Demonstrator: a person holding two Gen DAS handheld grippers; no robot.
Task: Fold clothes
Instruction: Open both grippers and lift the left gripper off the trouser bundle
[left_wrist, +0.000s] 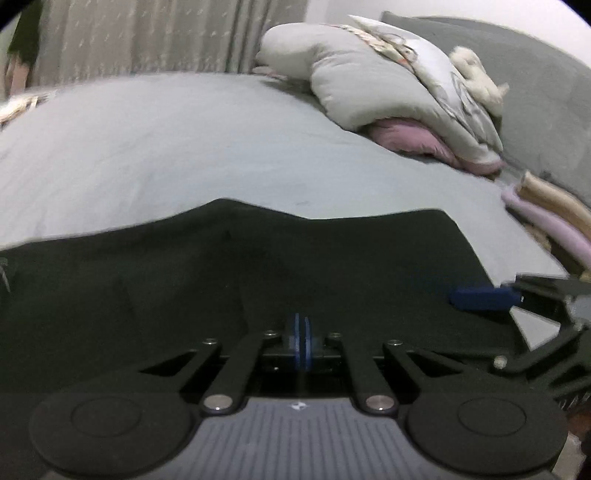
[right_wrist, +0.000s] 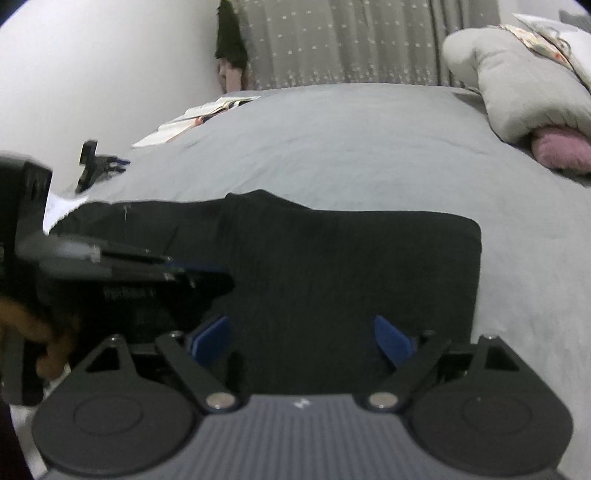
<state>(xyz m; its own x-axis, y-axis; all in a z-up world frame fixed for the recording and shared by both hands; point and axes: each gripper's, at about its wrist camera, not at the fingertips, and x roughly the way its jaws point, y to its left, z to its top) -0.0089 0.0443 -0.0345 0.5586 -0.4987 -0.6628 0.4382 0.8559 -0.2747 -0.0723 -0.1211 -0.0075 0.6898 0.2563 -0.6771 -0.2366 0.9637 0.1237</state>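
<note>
You have one black garment (right_wrist: 332, 266) lying flat on the grey bed, spread wide across the near part of the sheet. Its far edge is uneven, with a small hump rising near the middle (left_wrist: 236, 206). Toward your right it ends in a neat, straight side with a rounded corner. Toward your left the cloth is rumpled and creased. The fabric looks plain and matte, without visible print.
</note>
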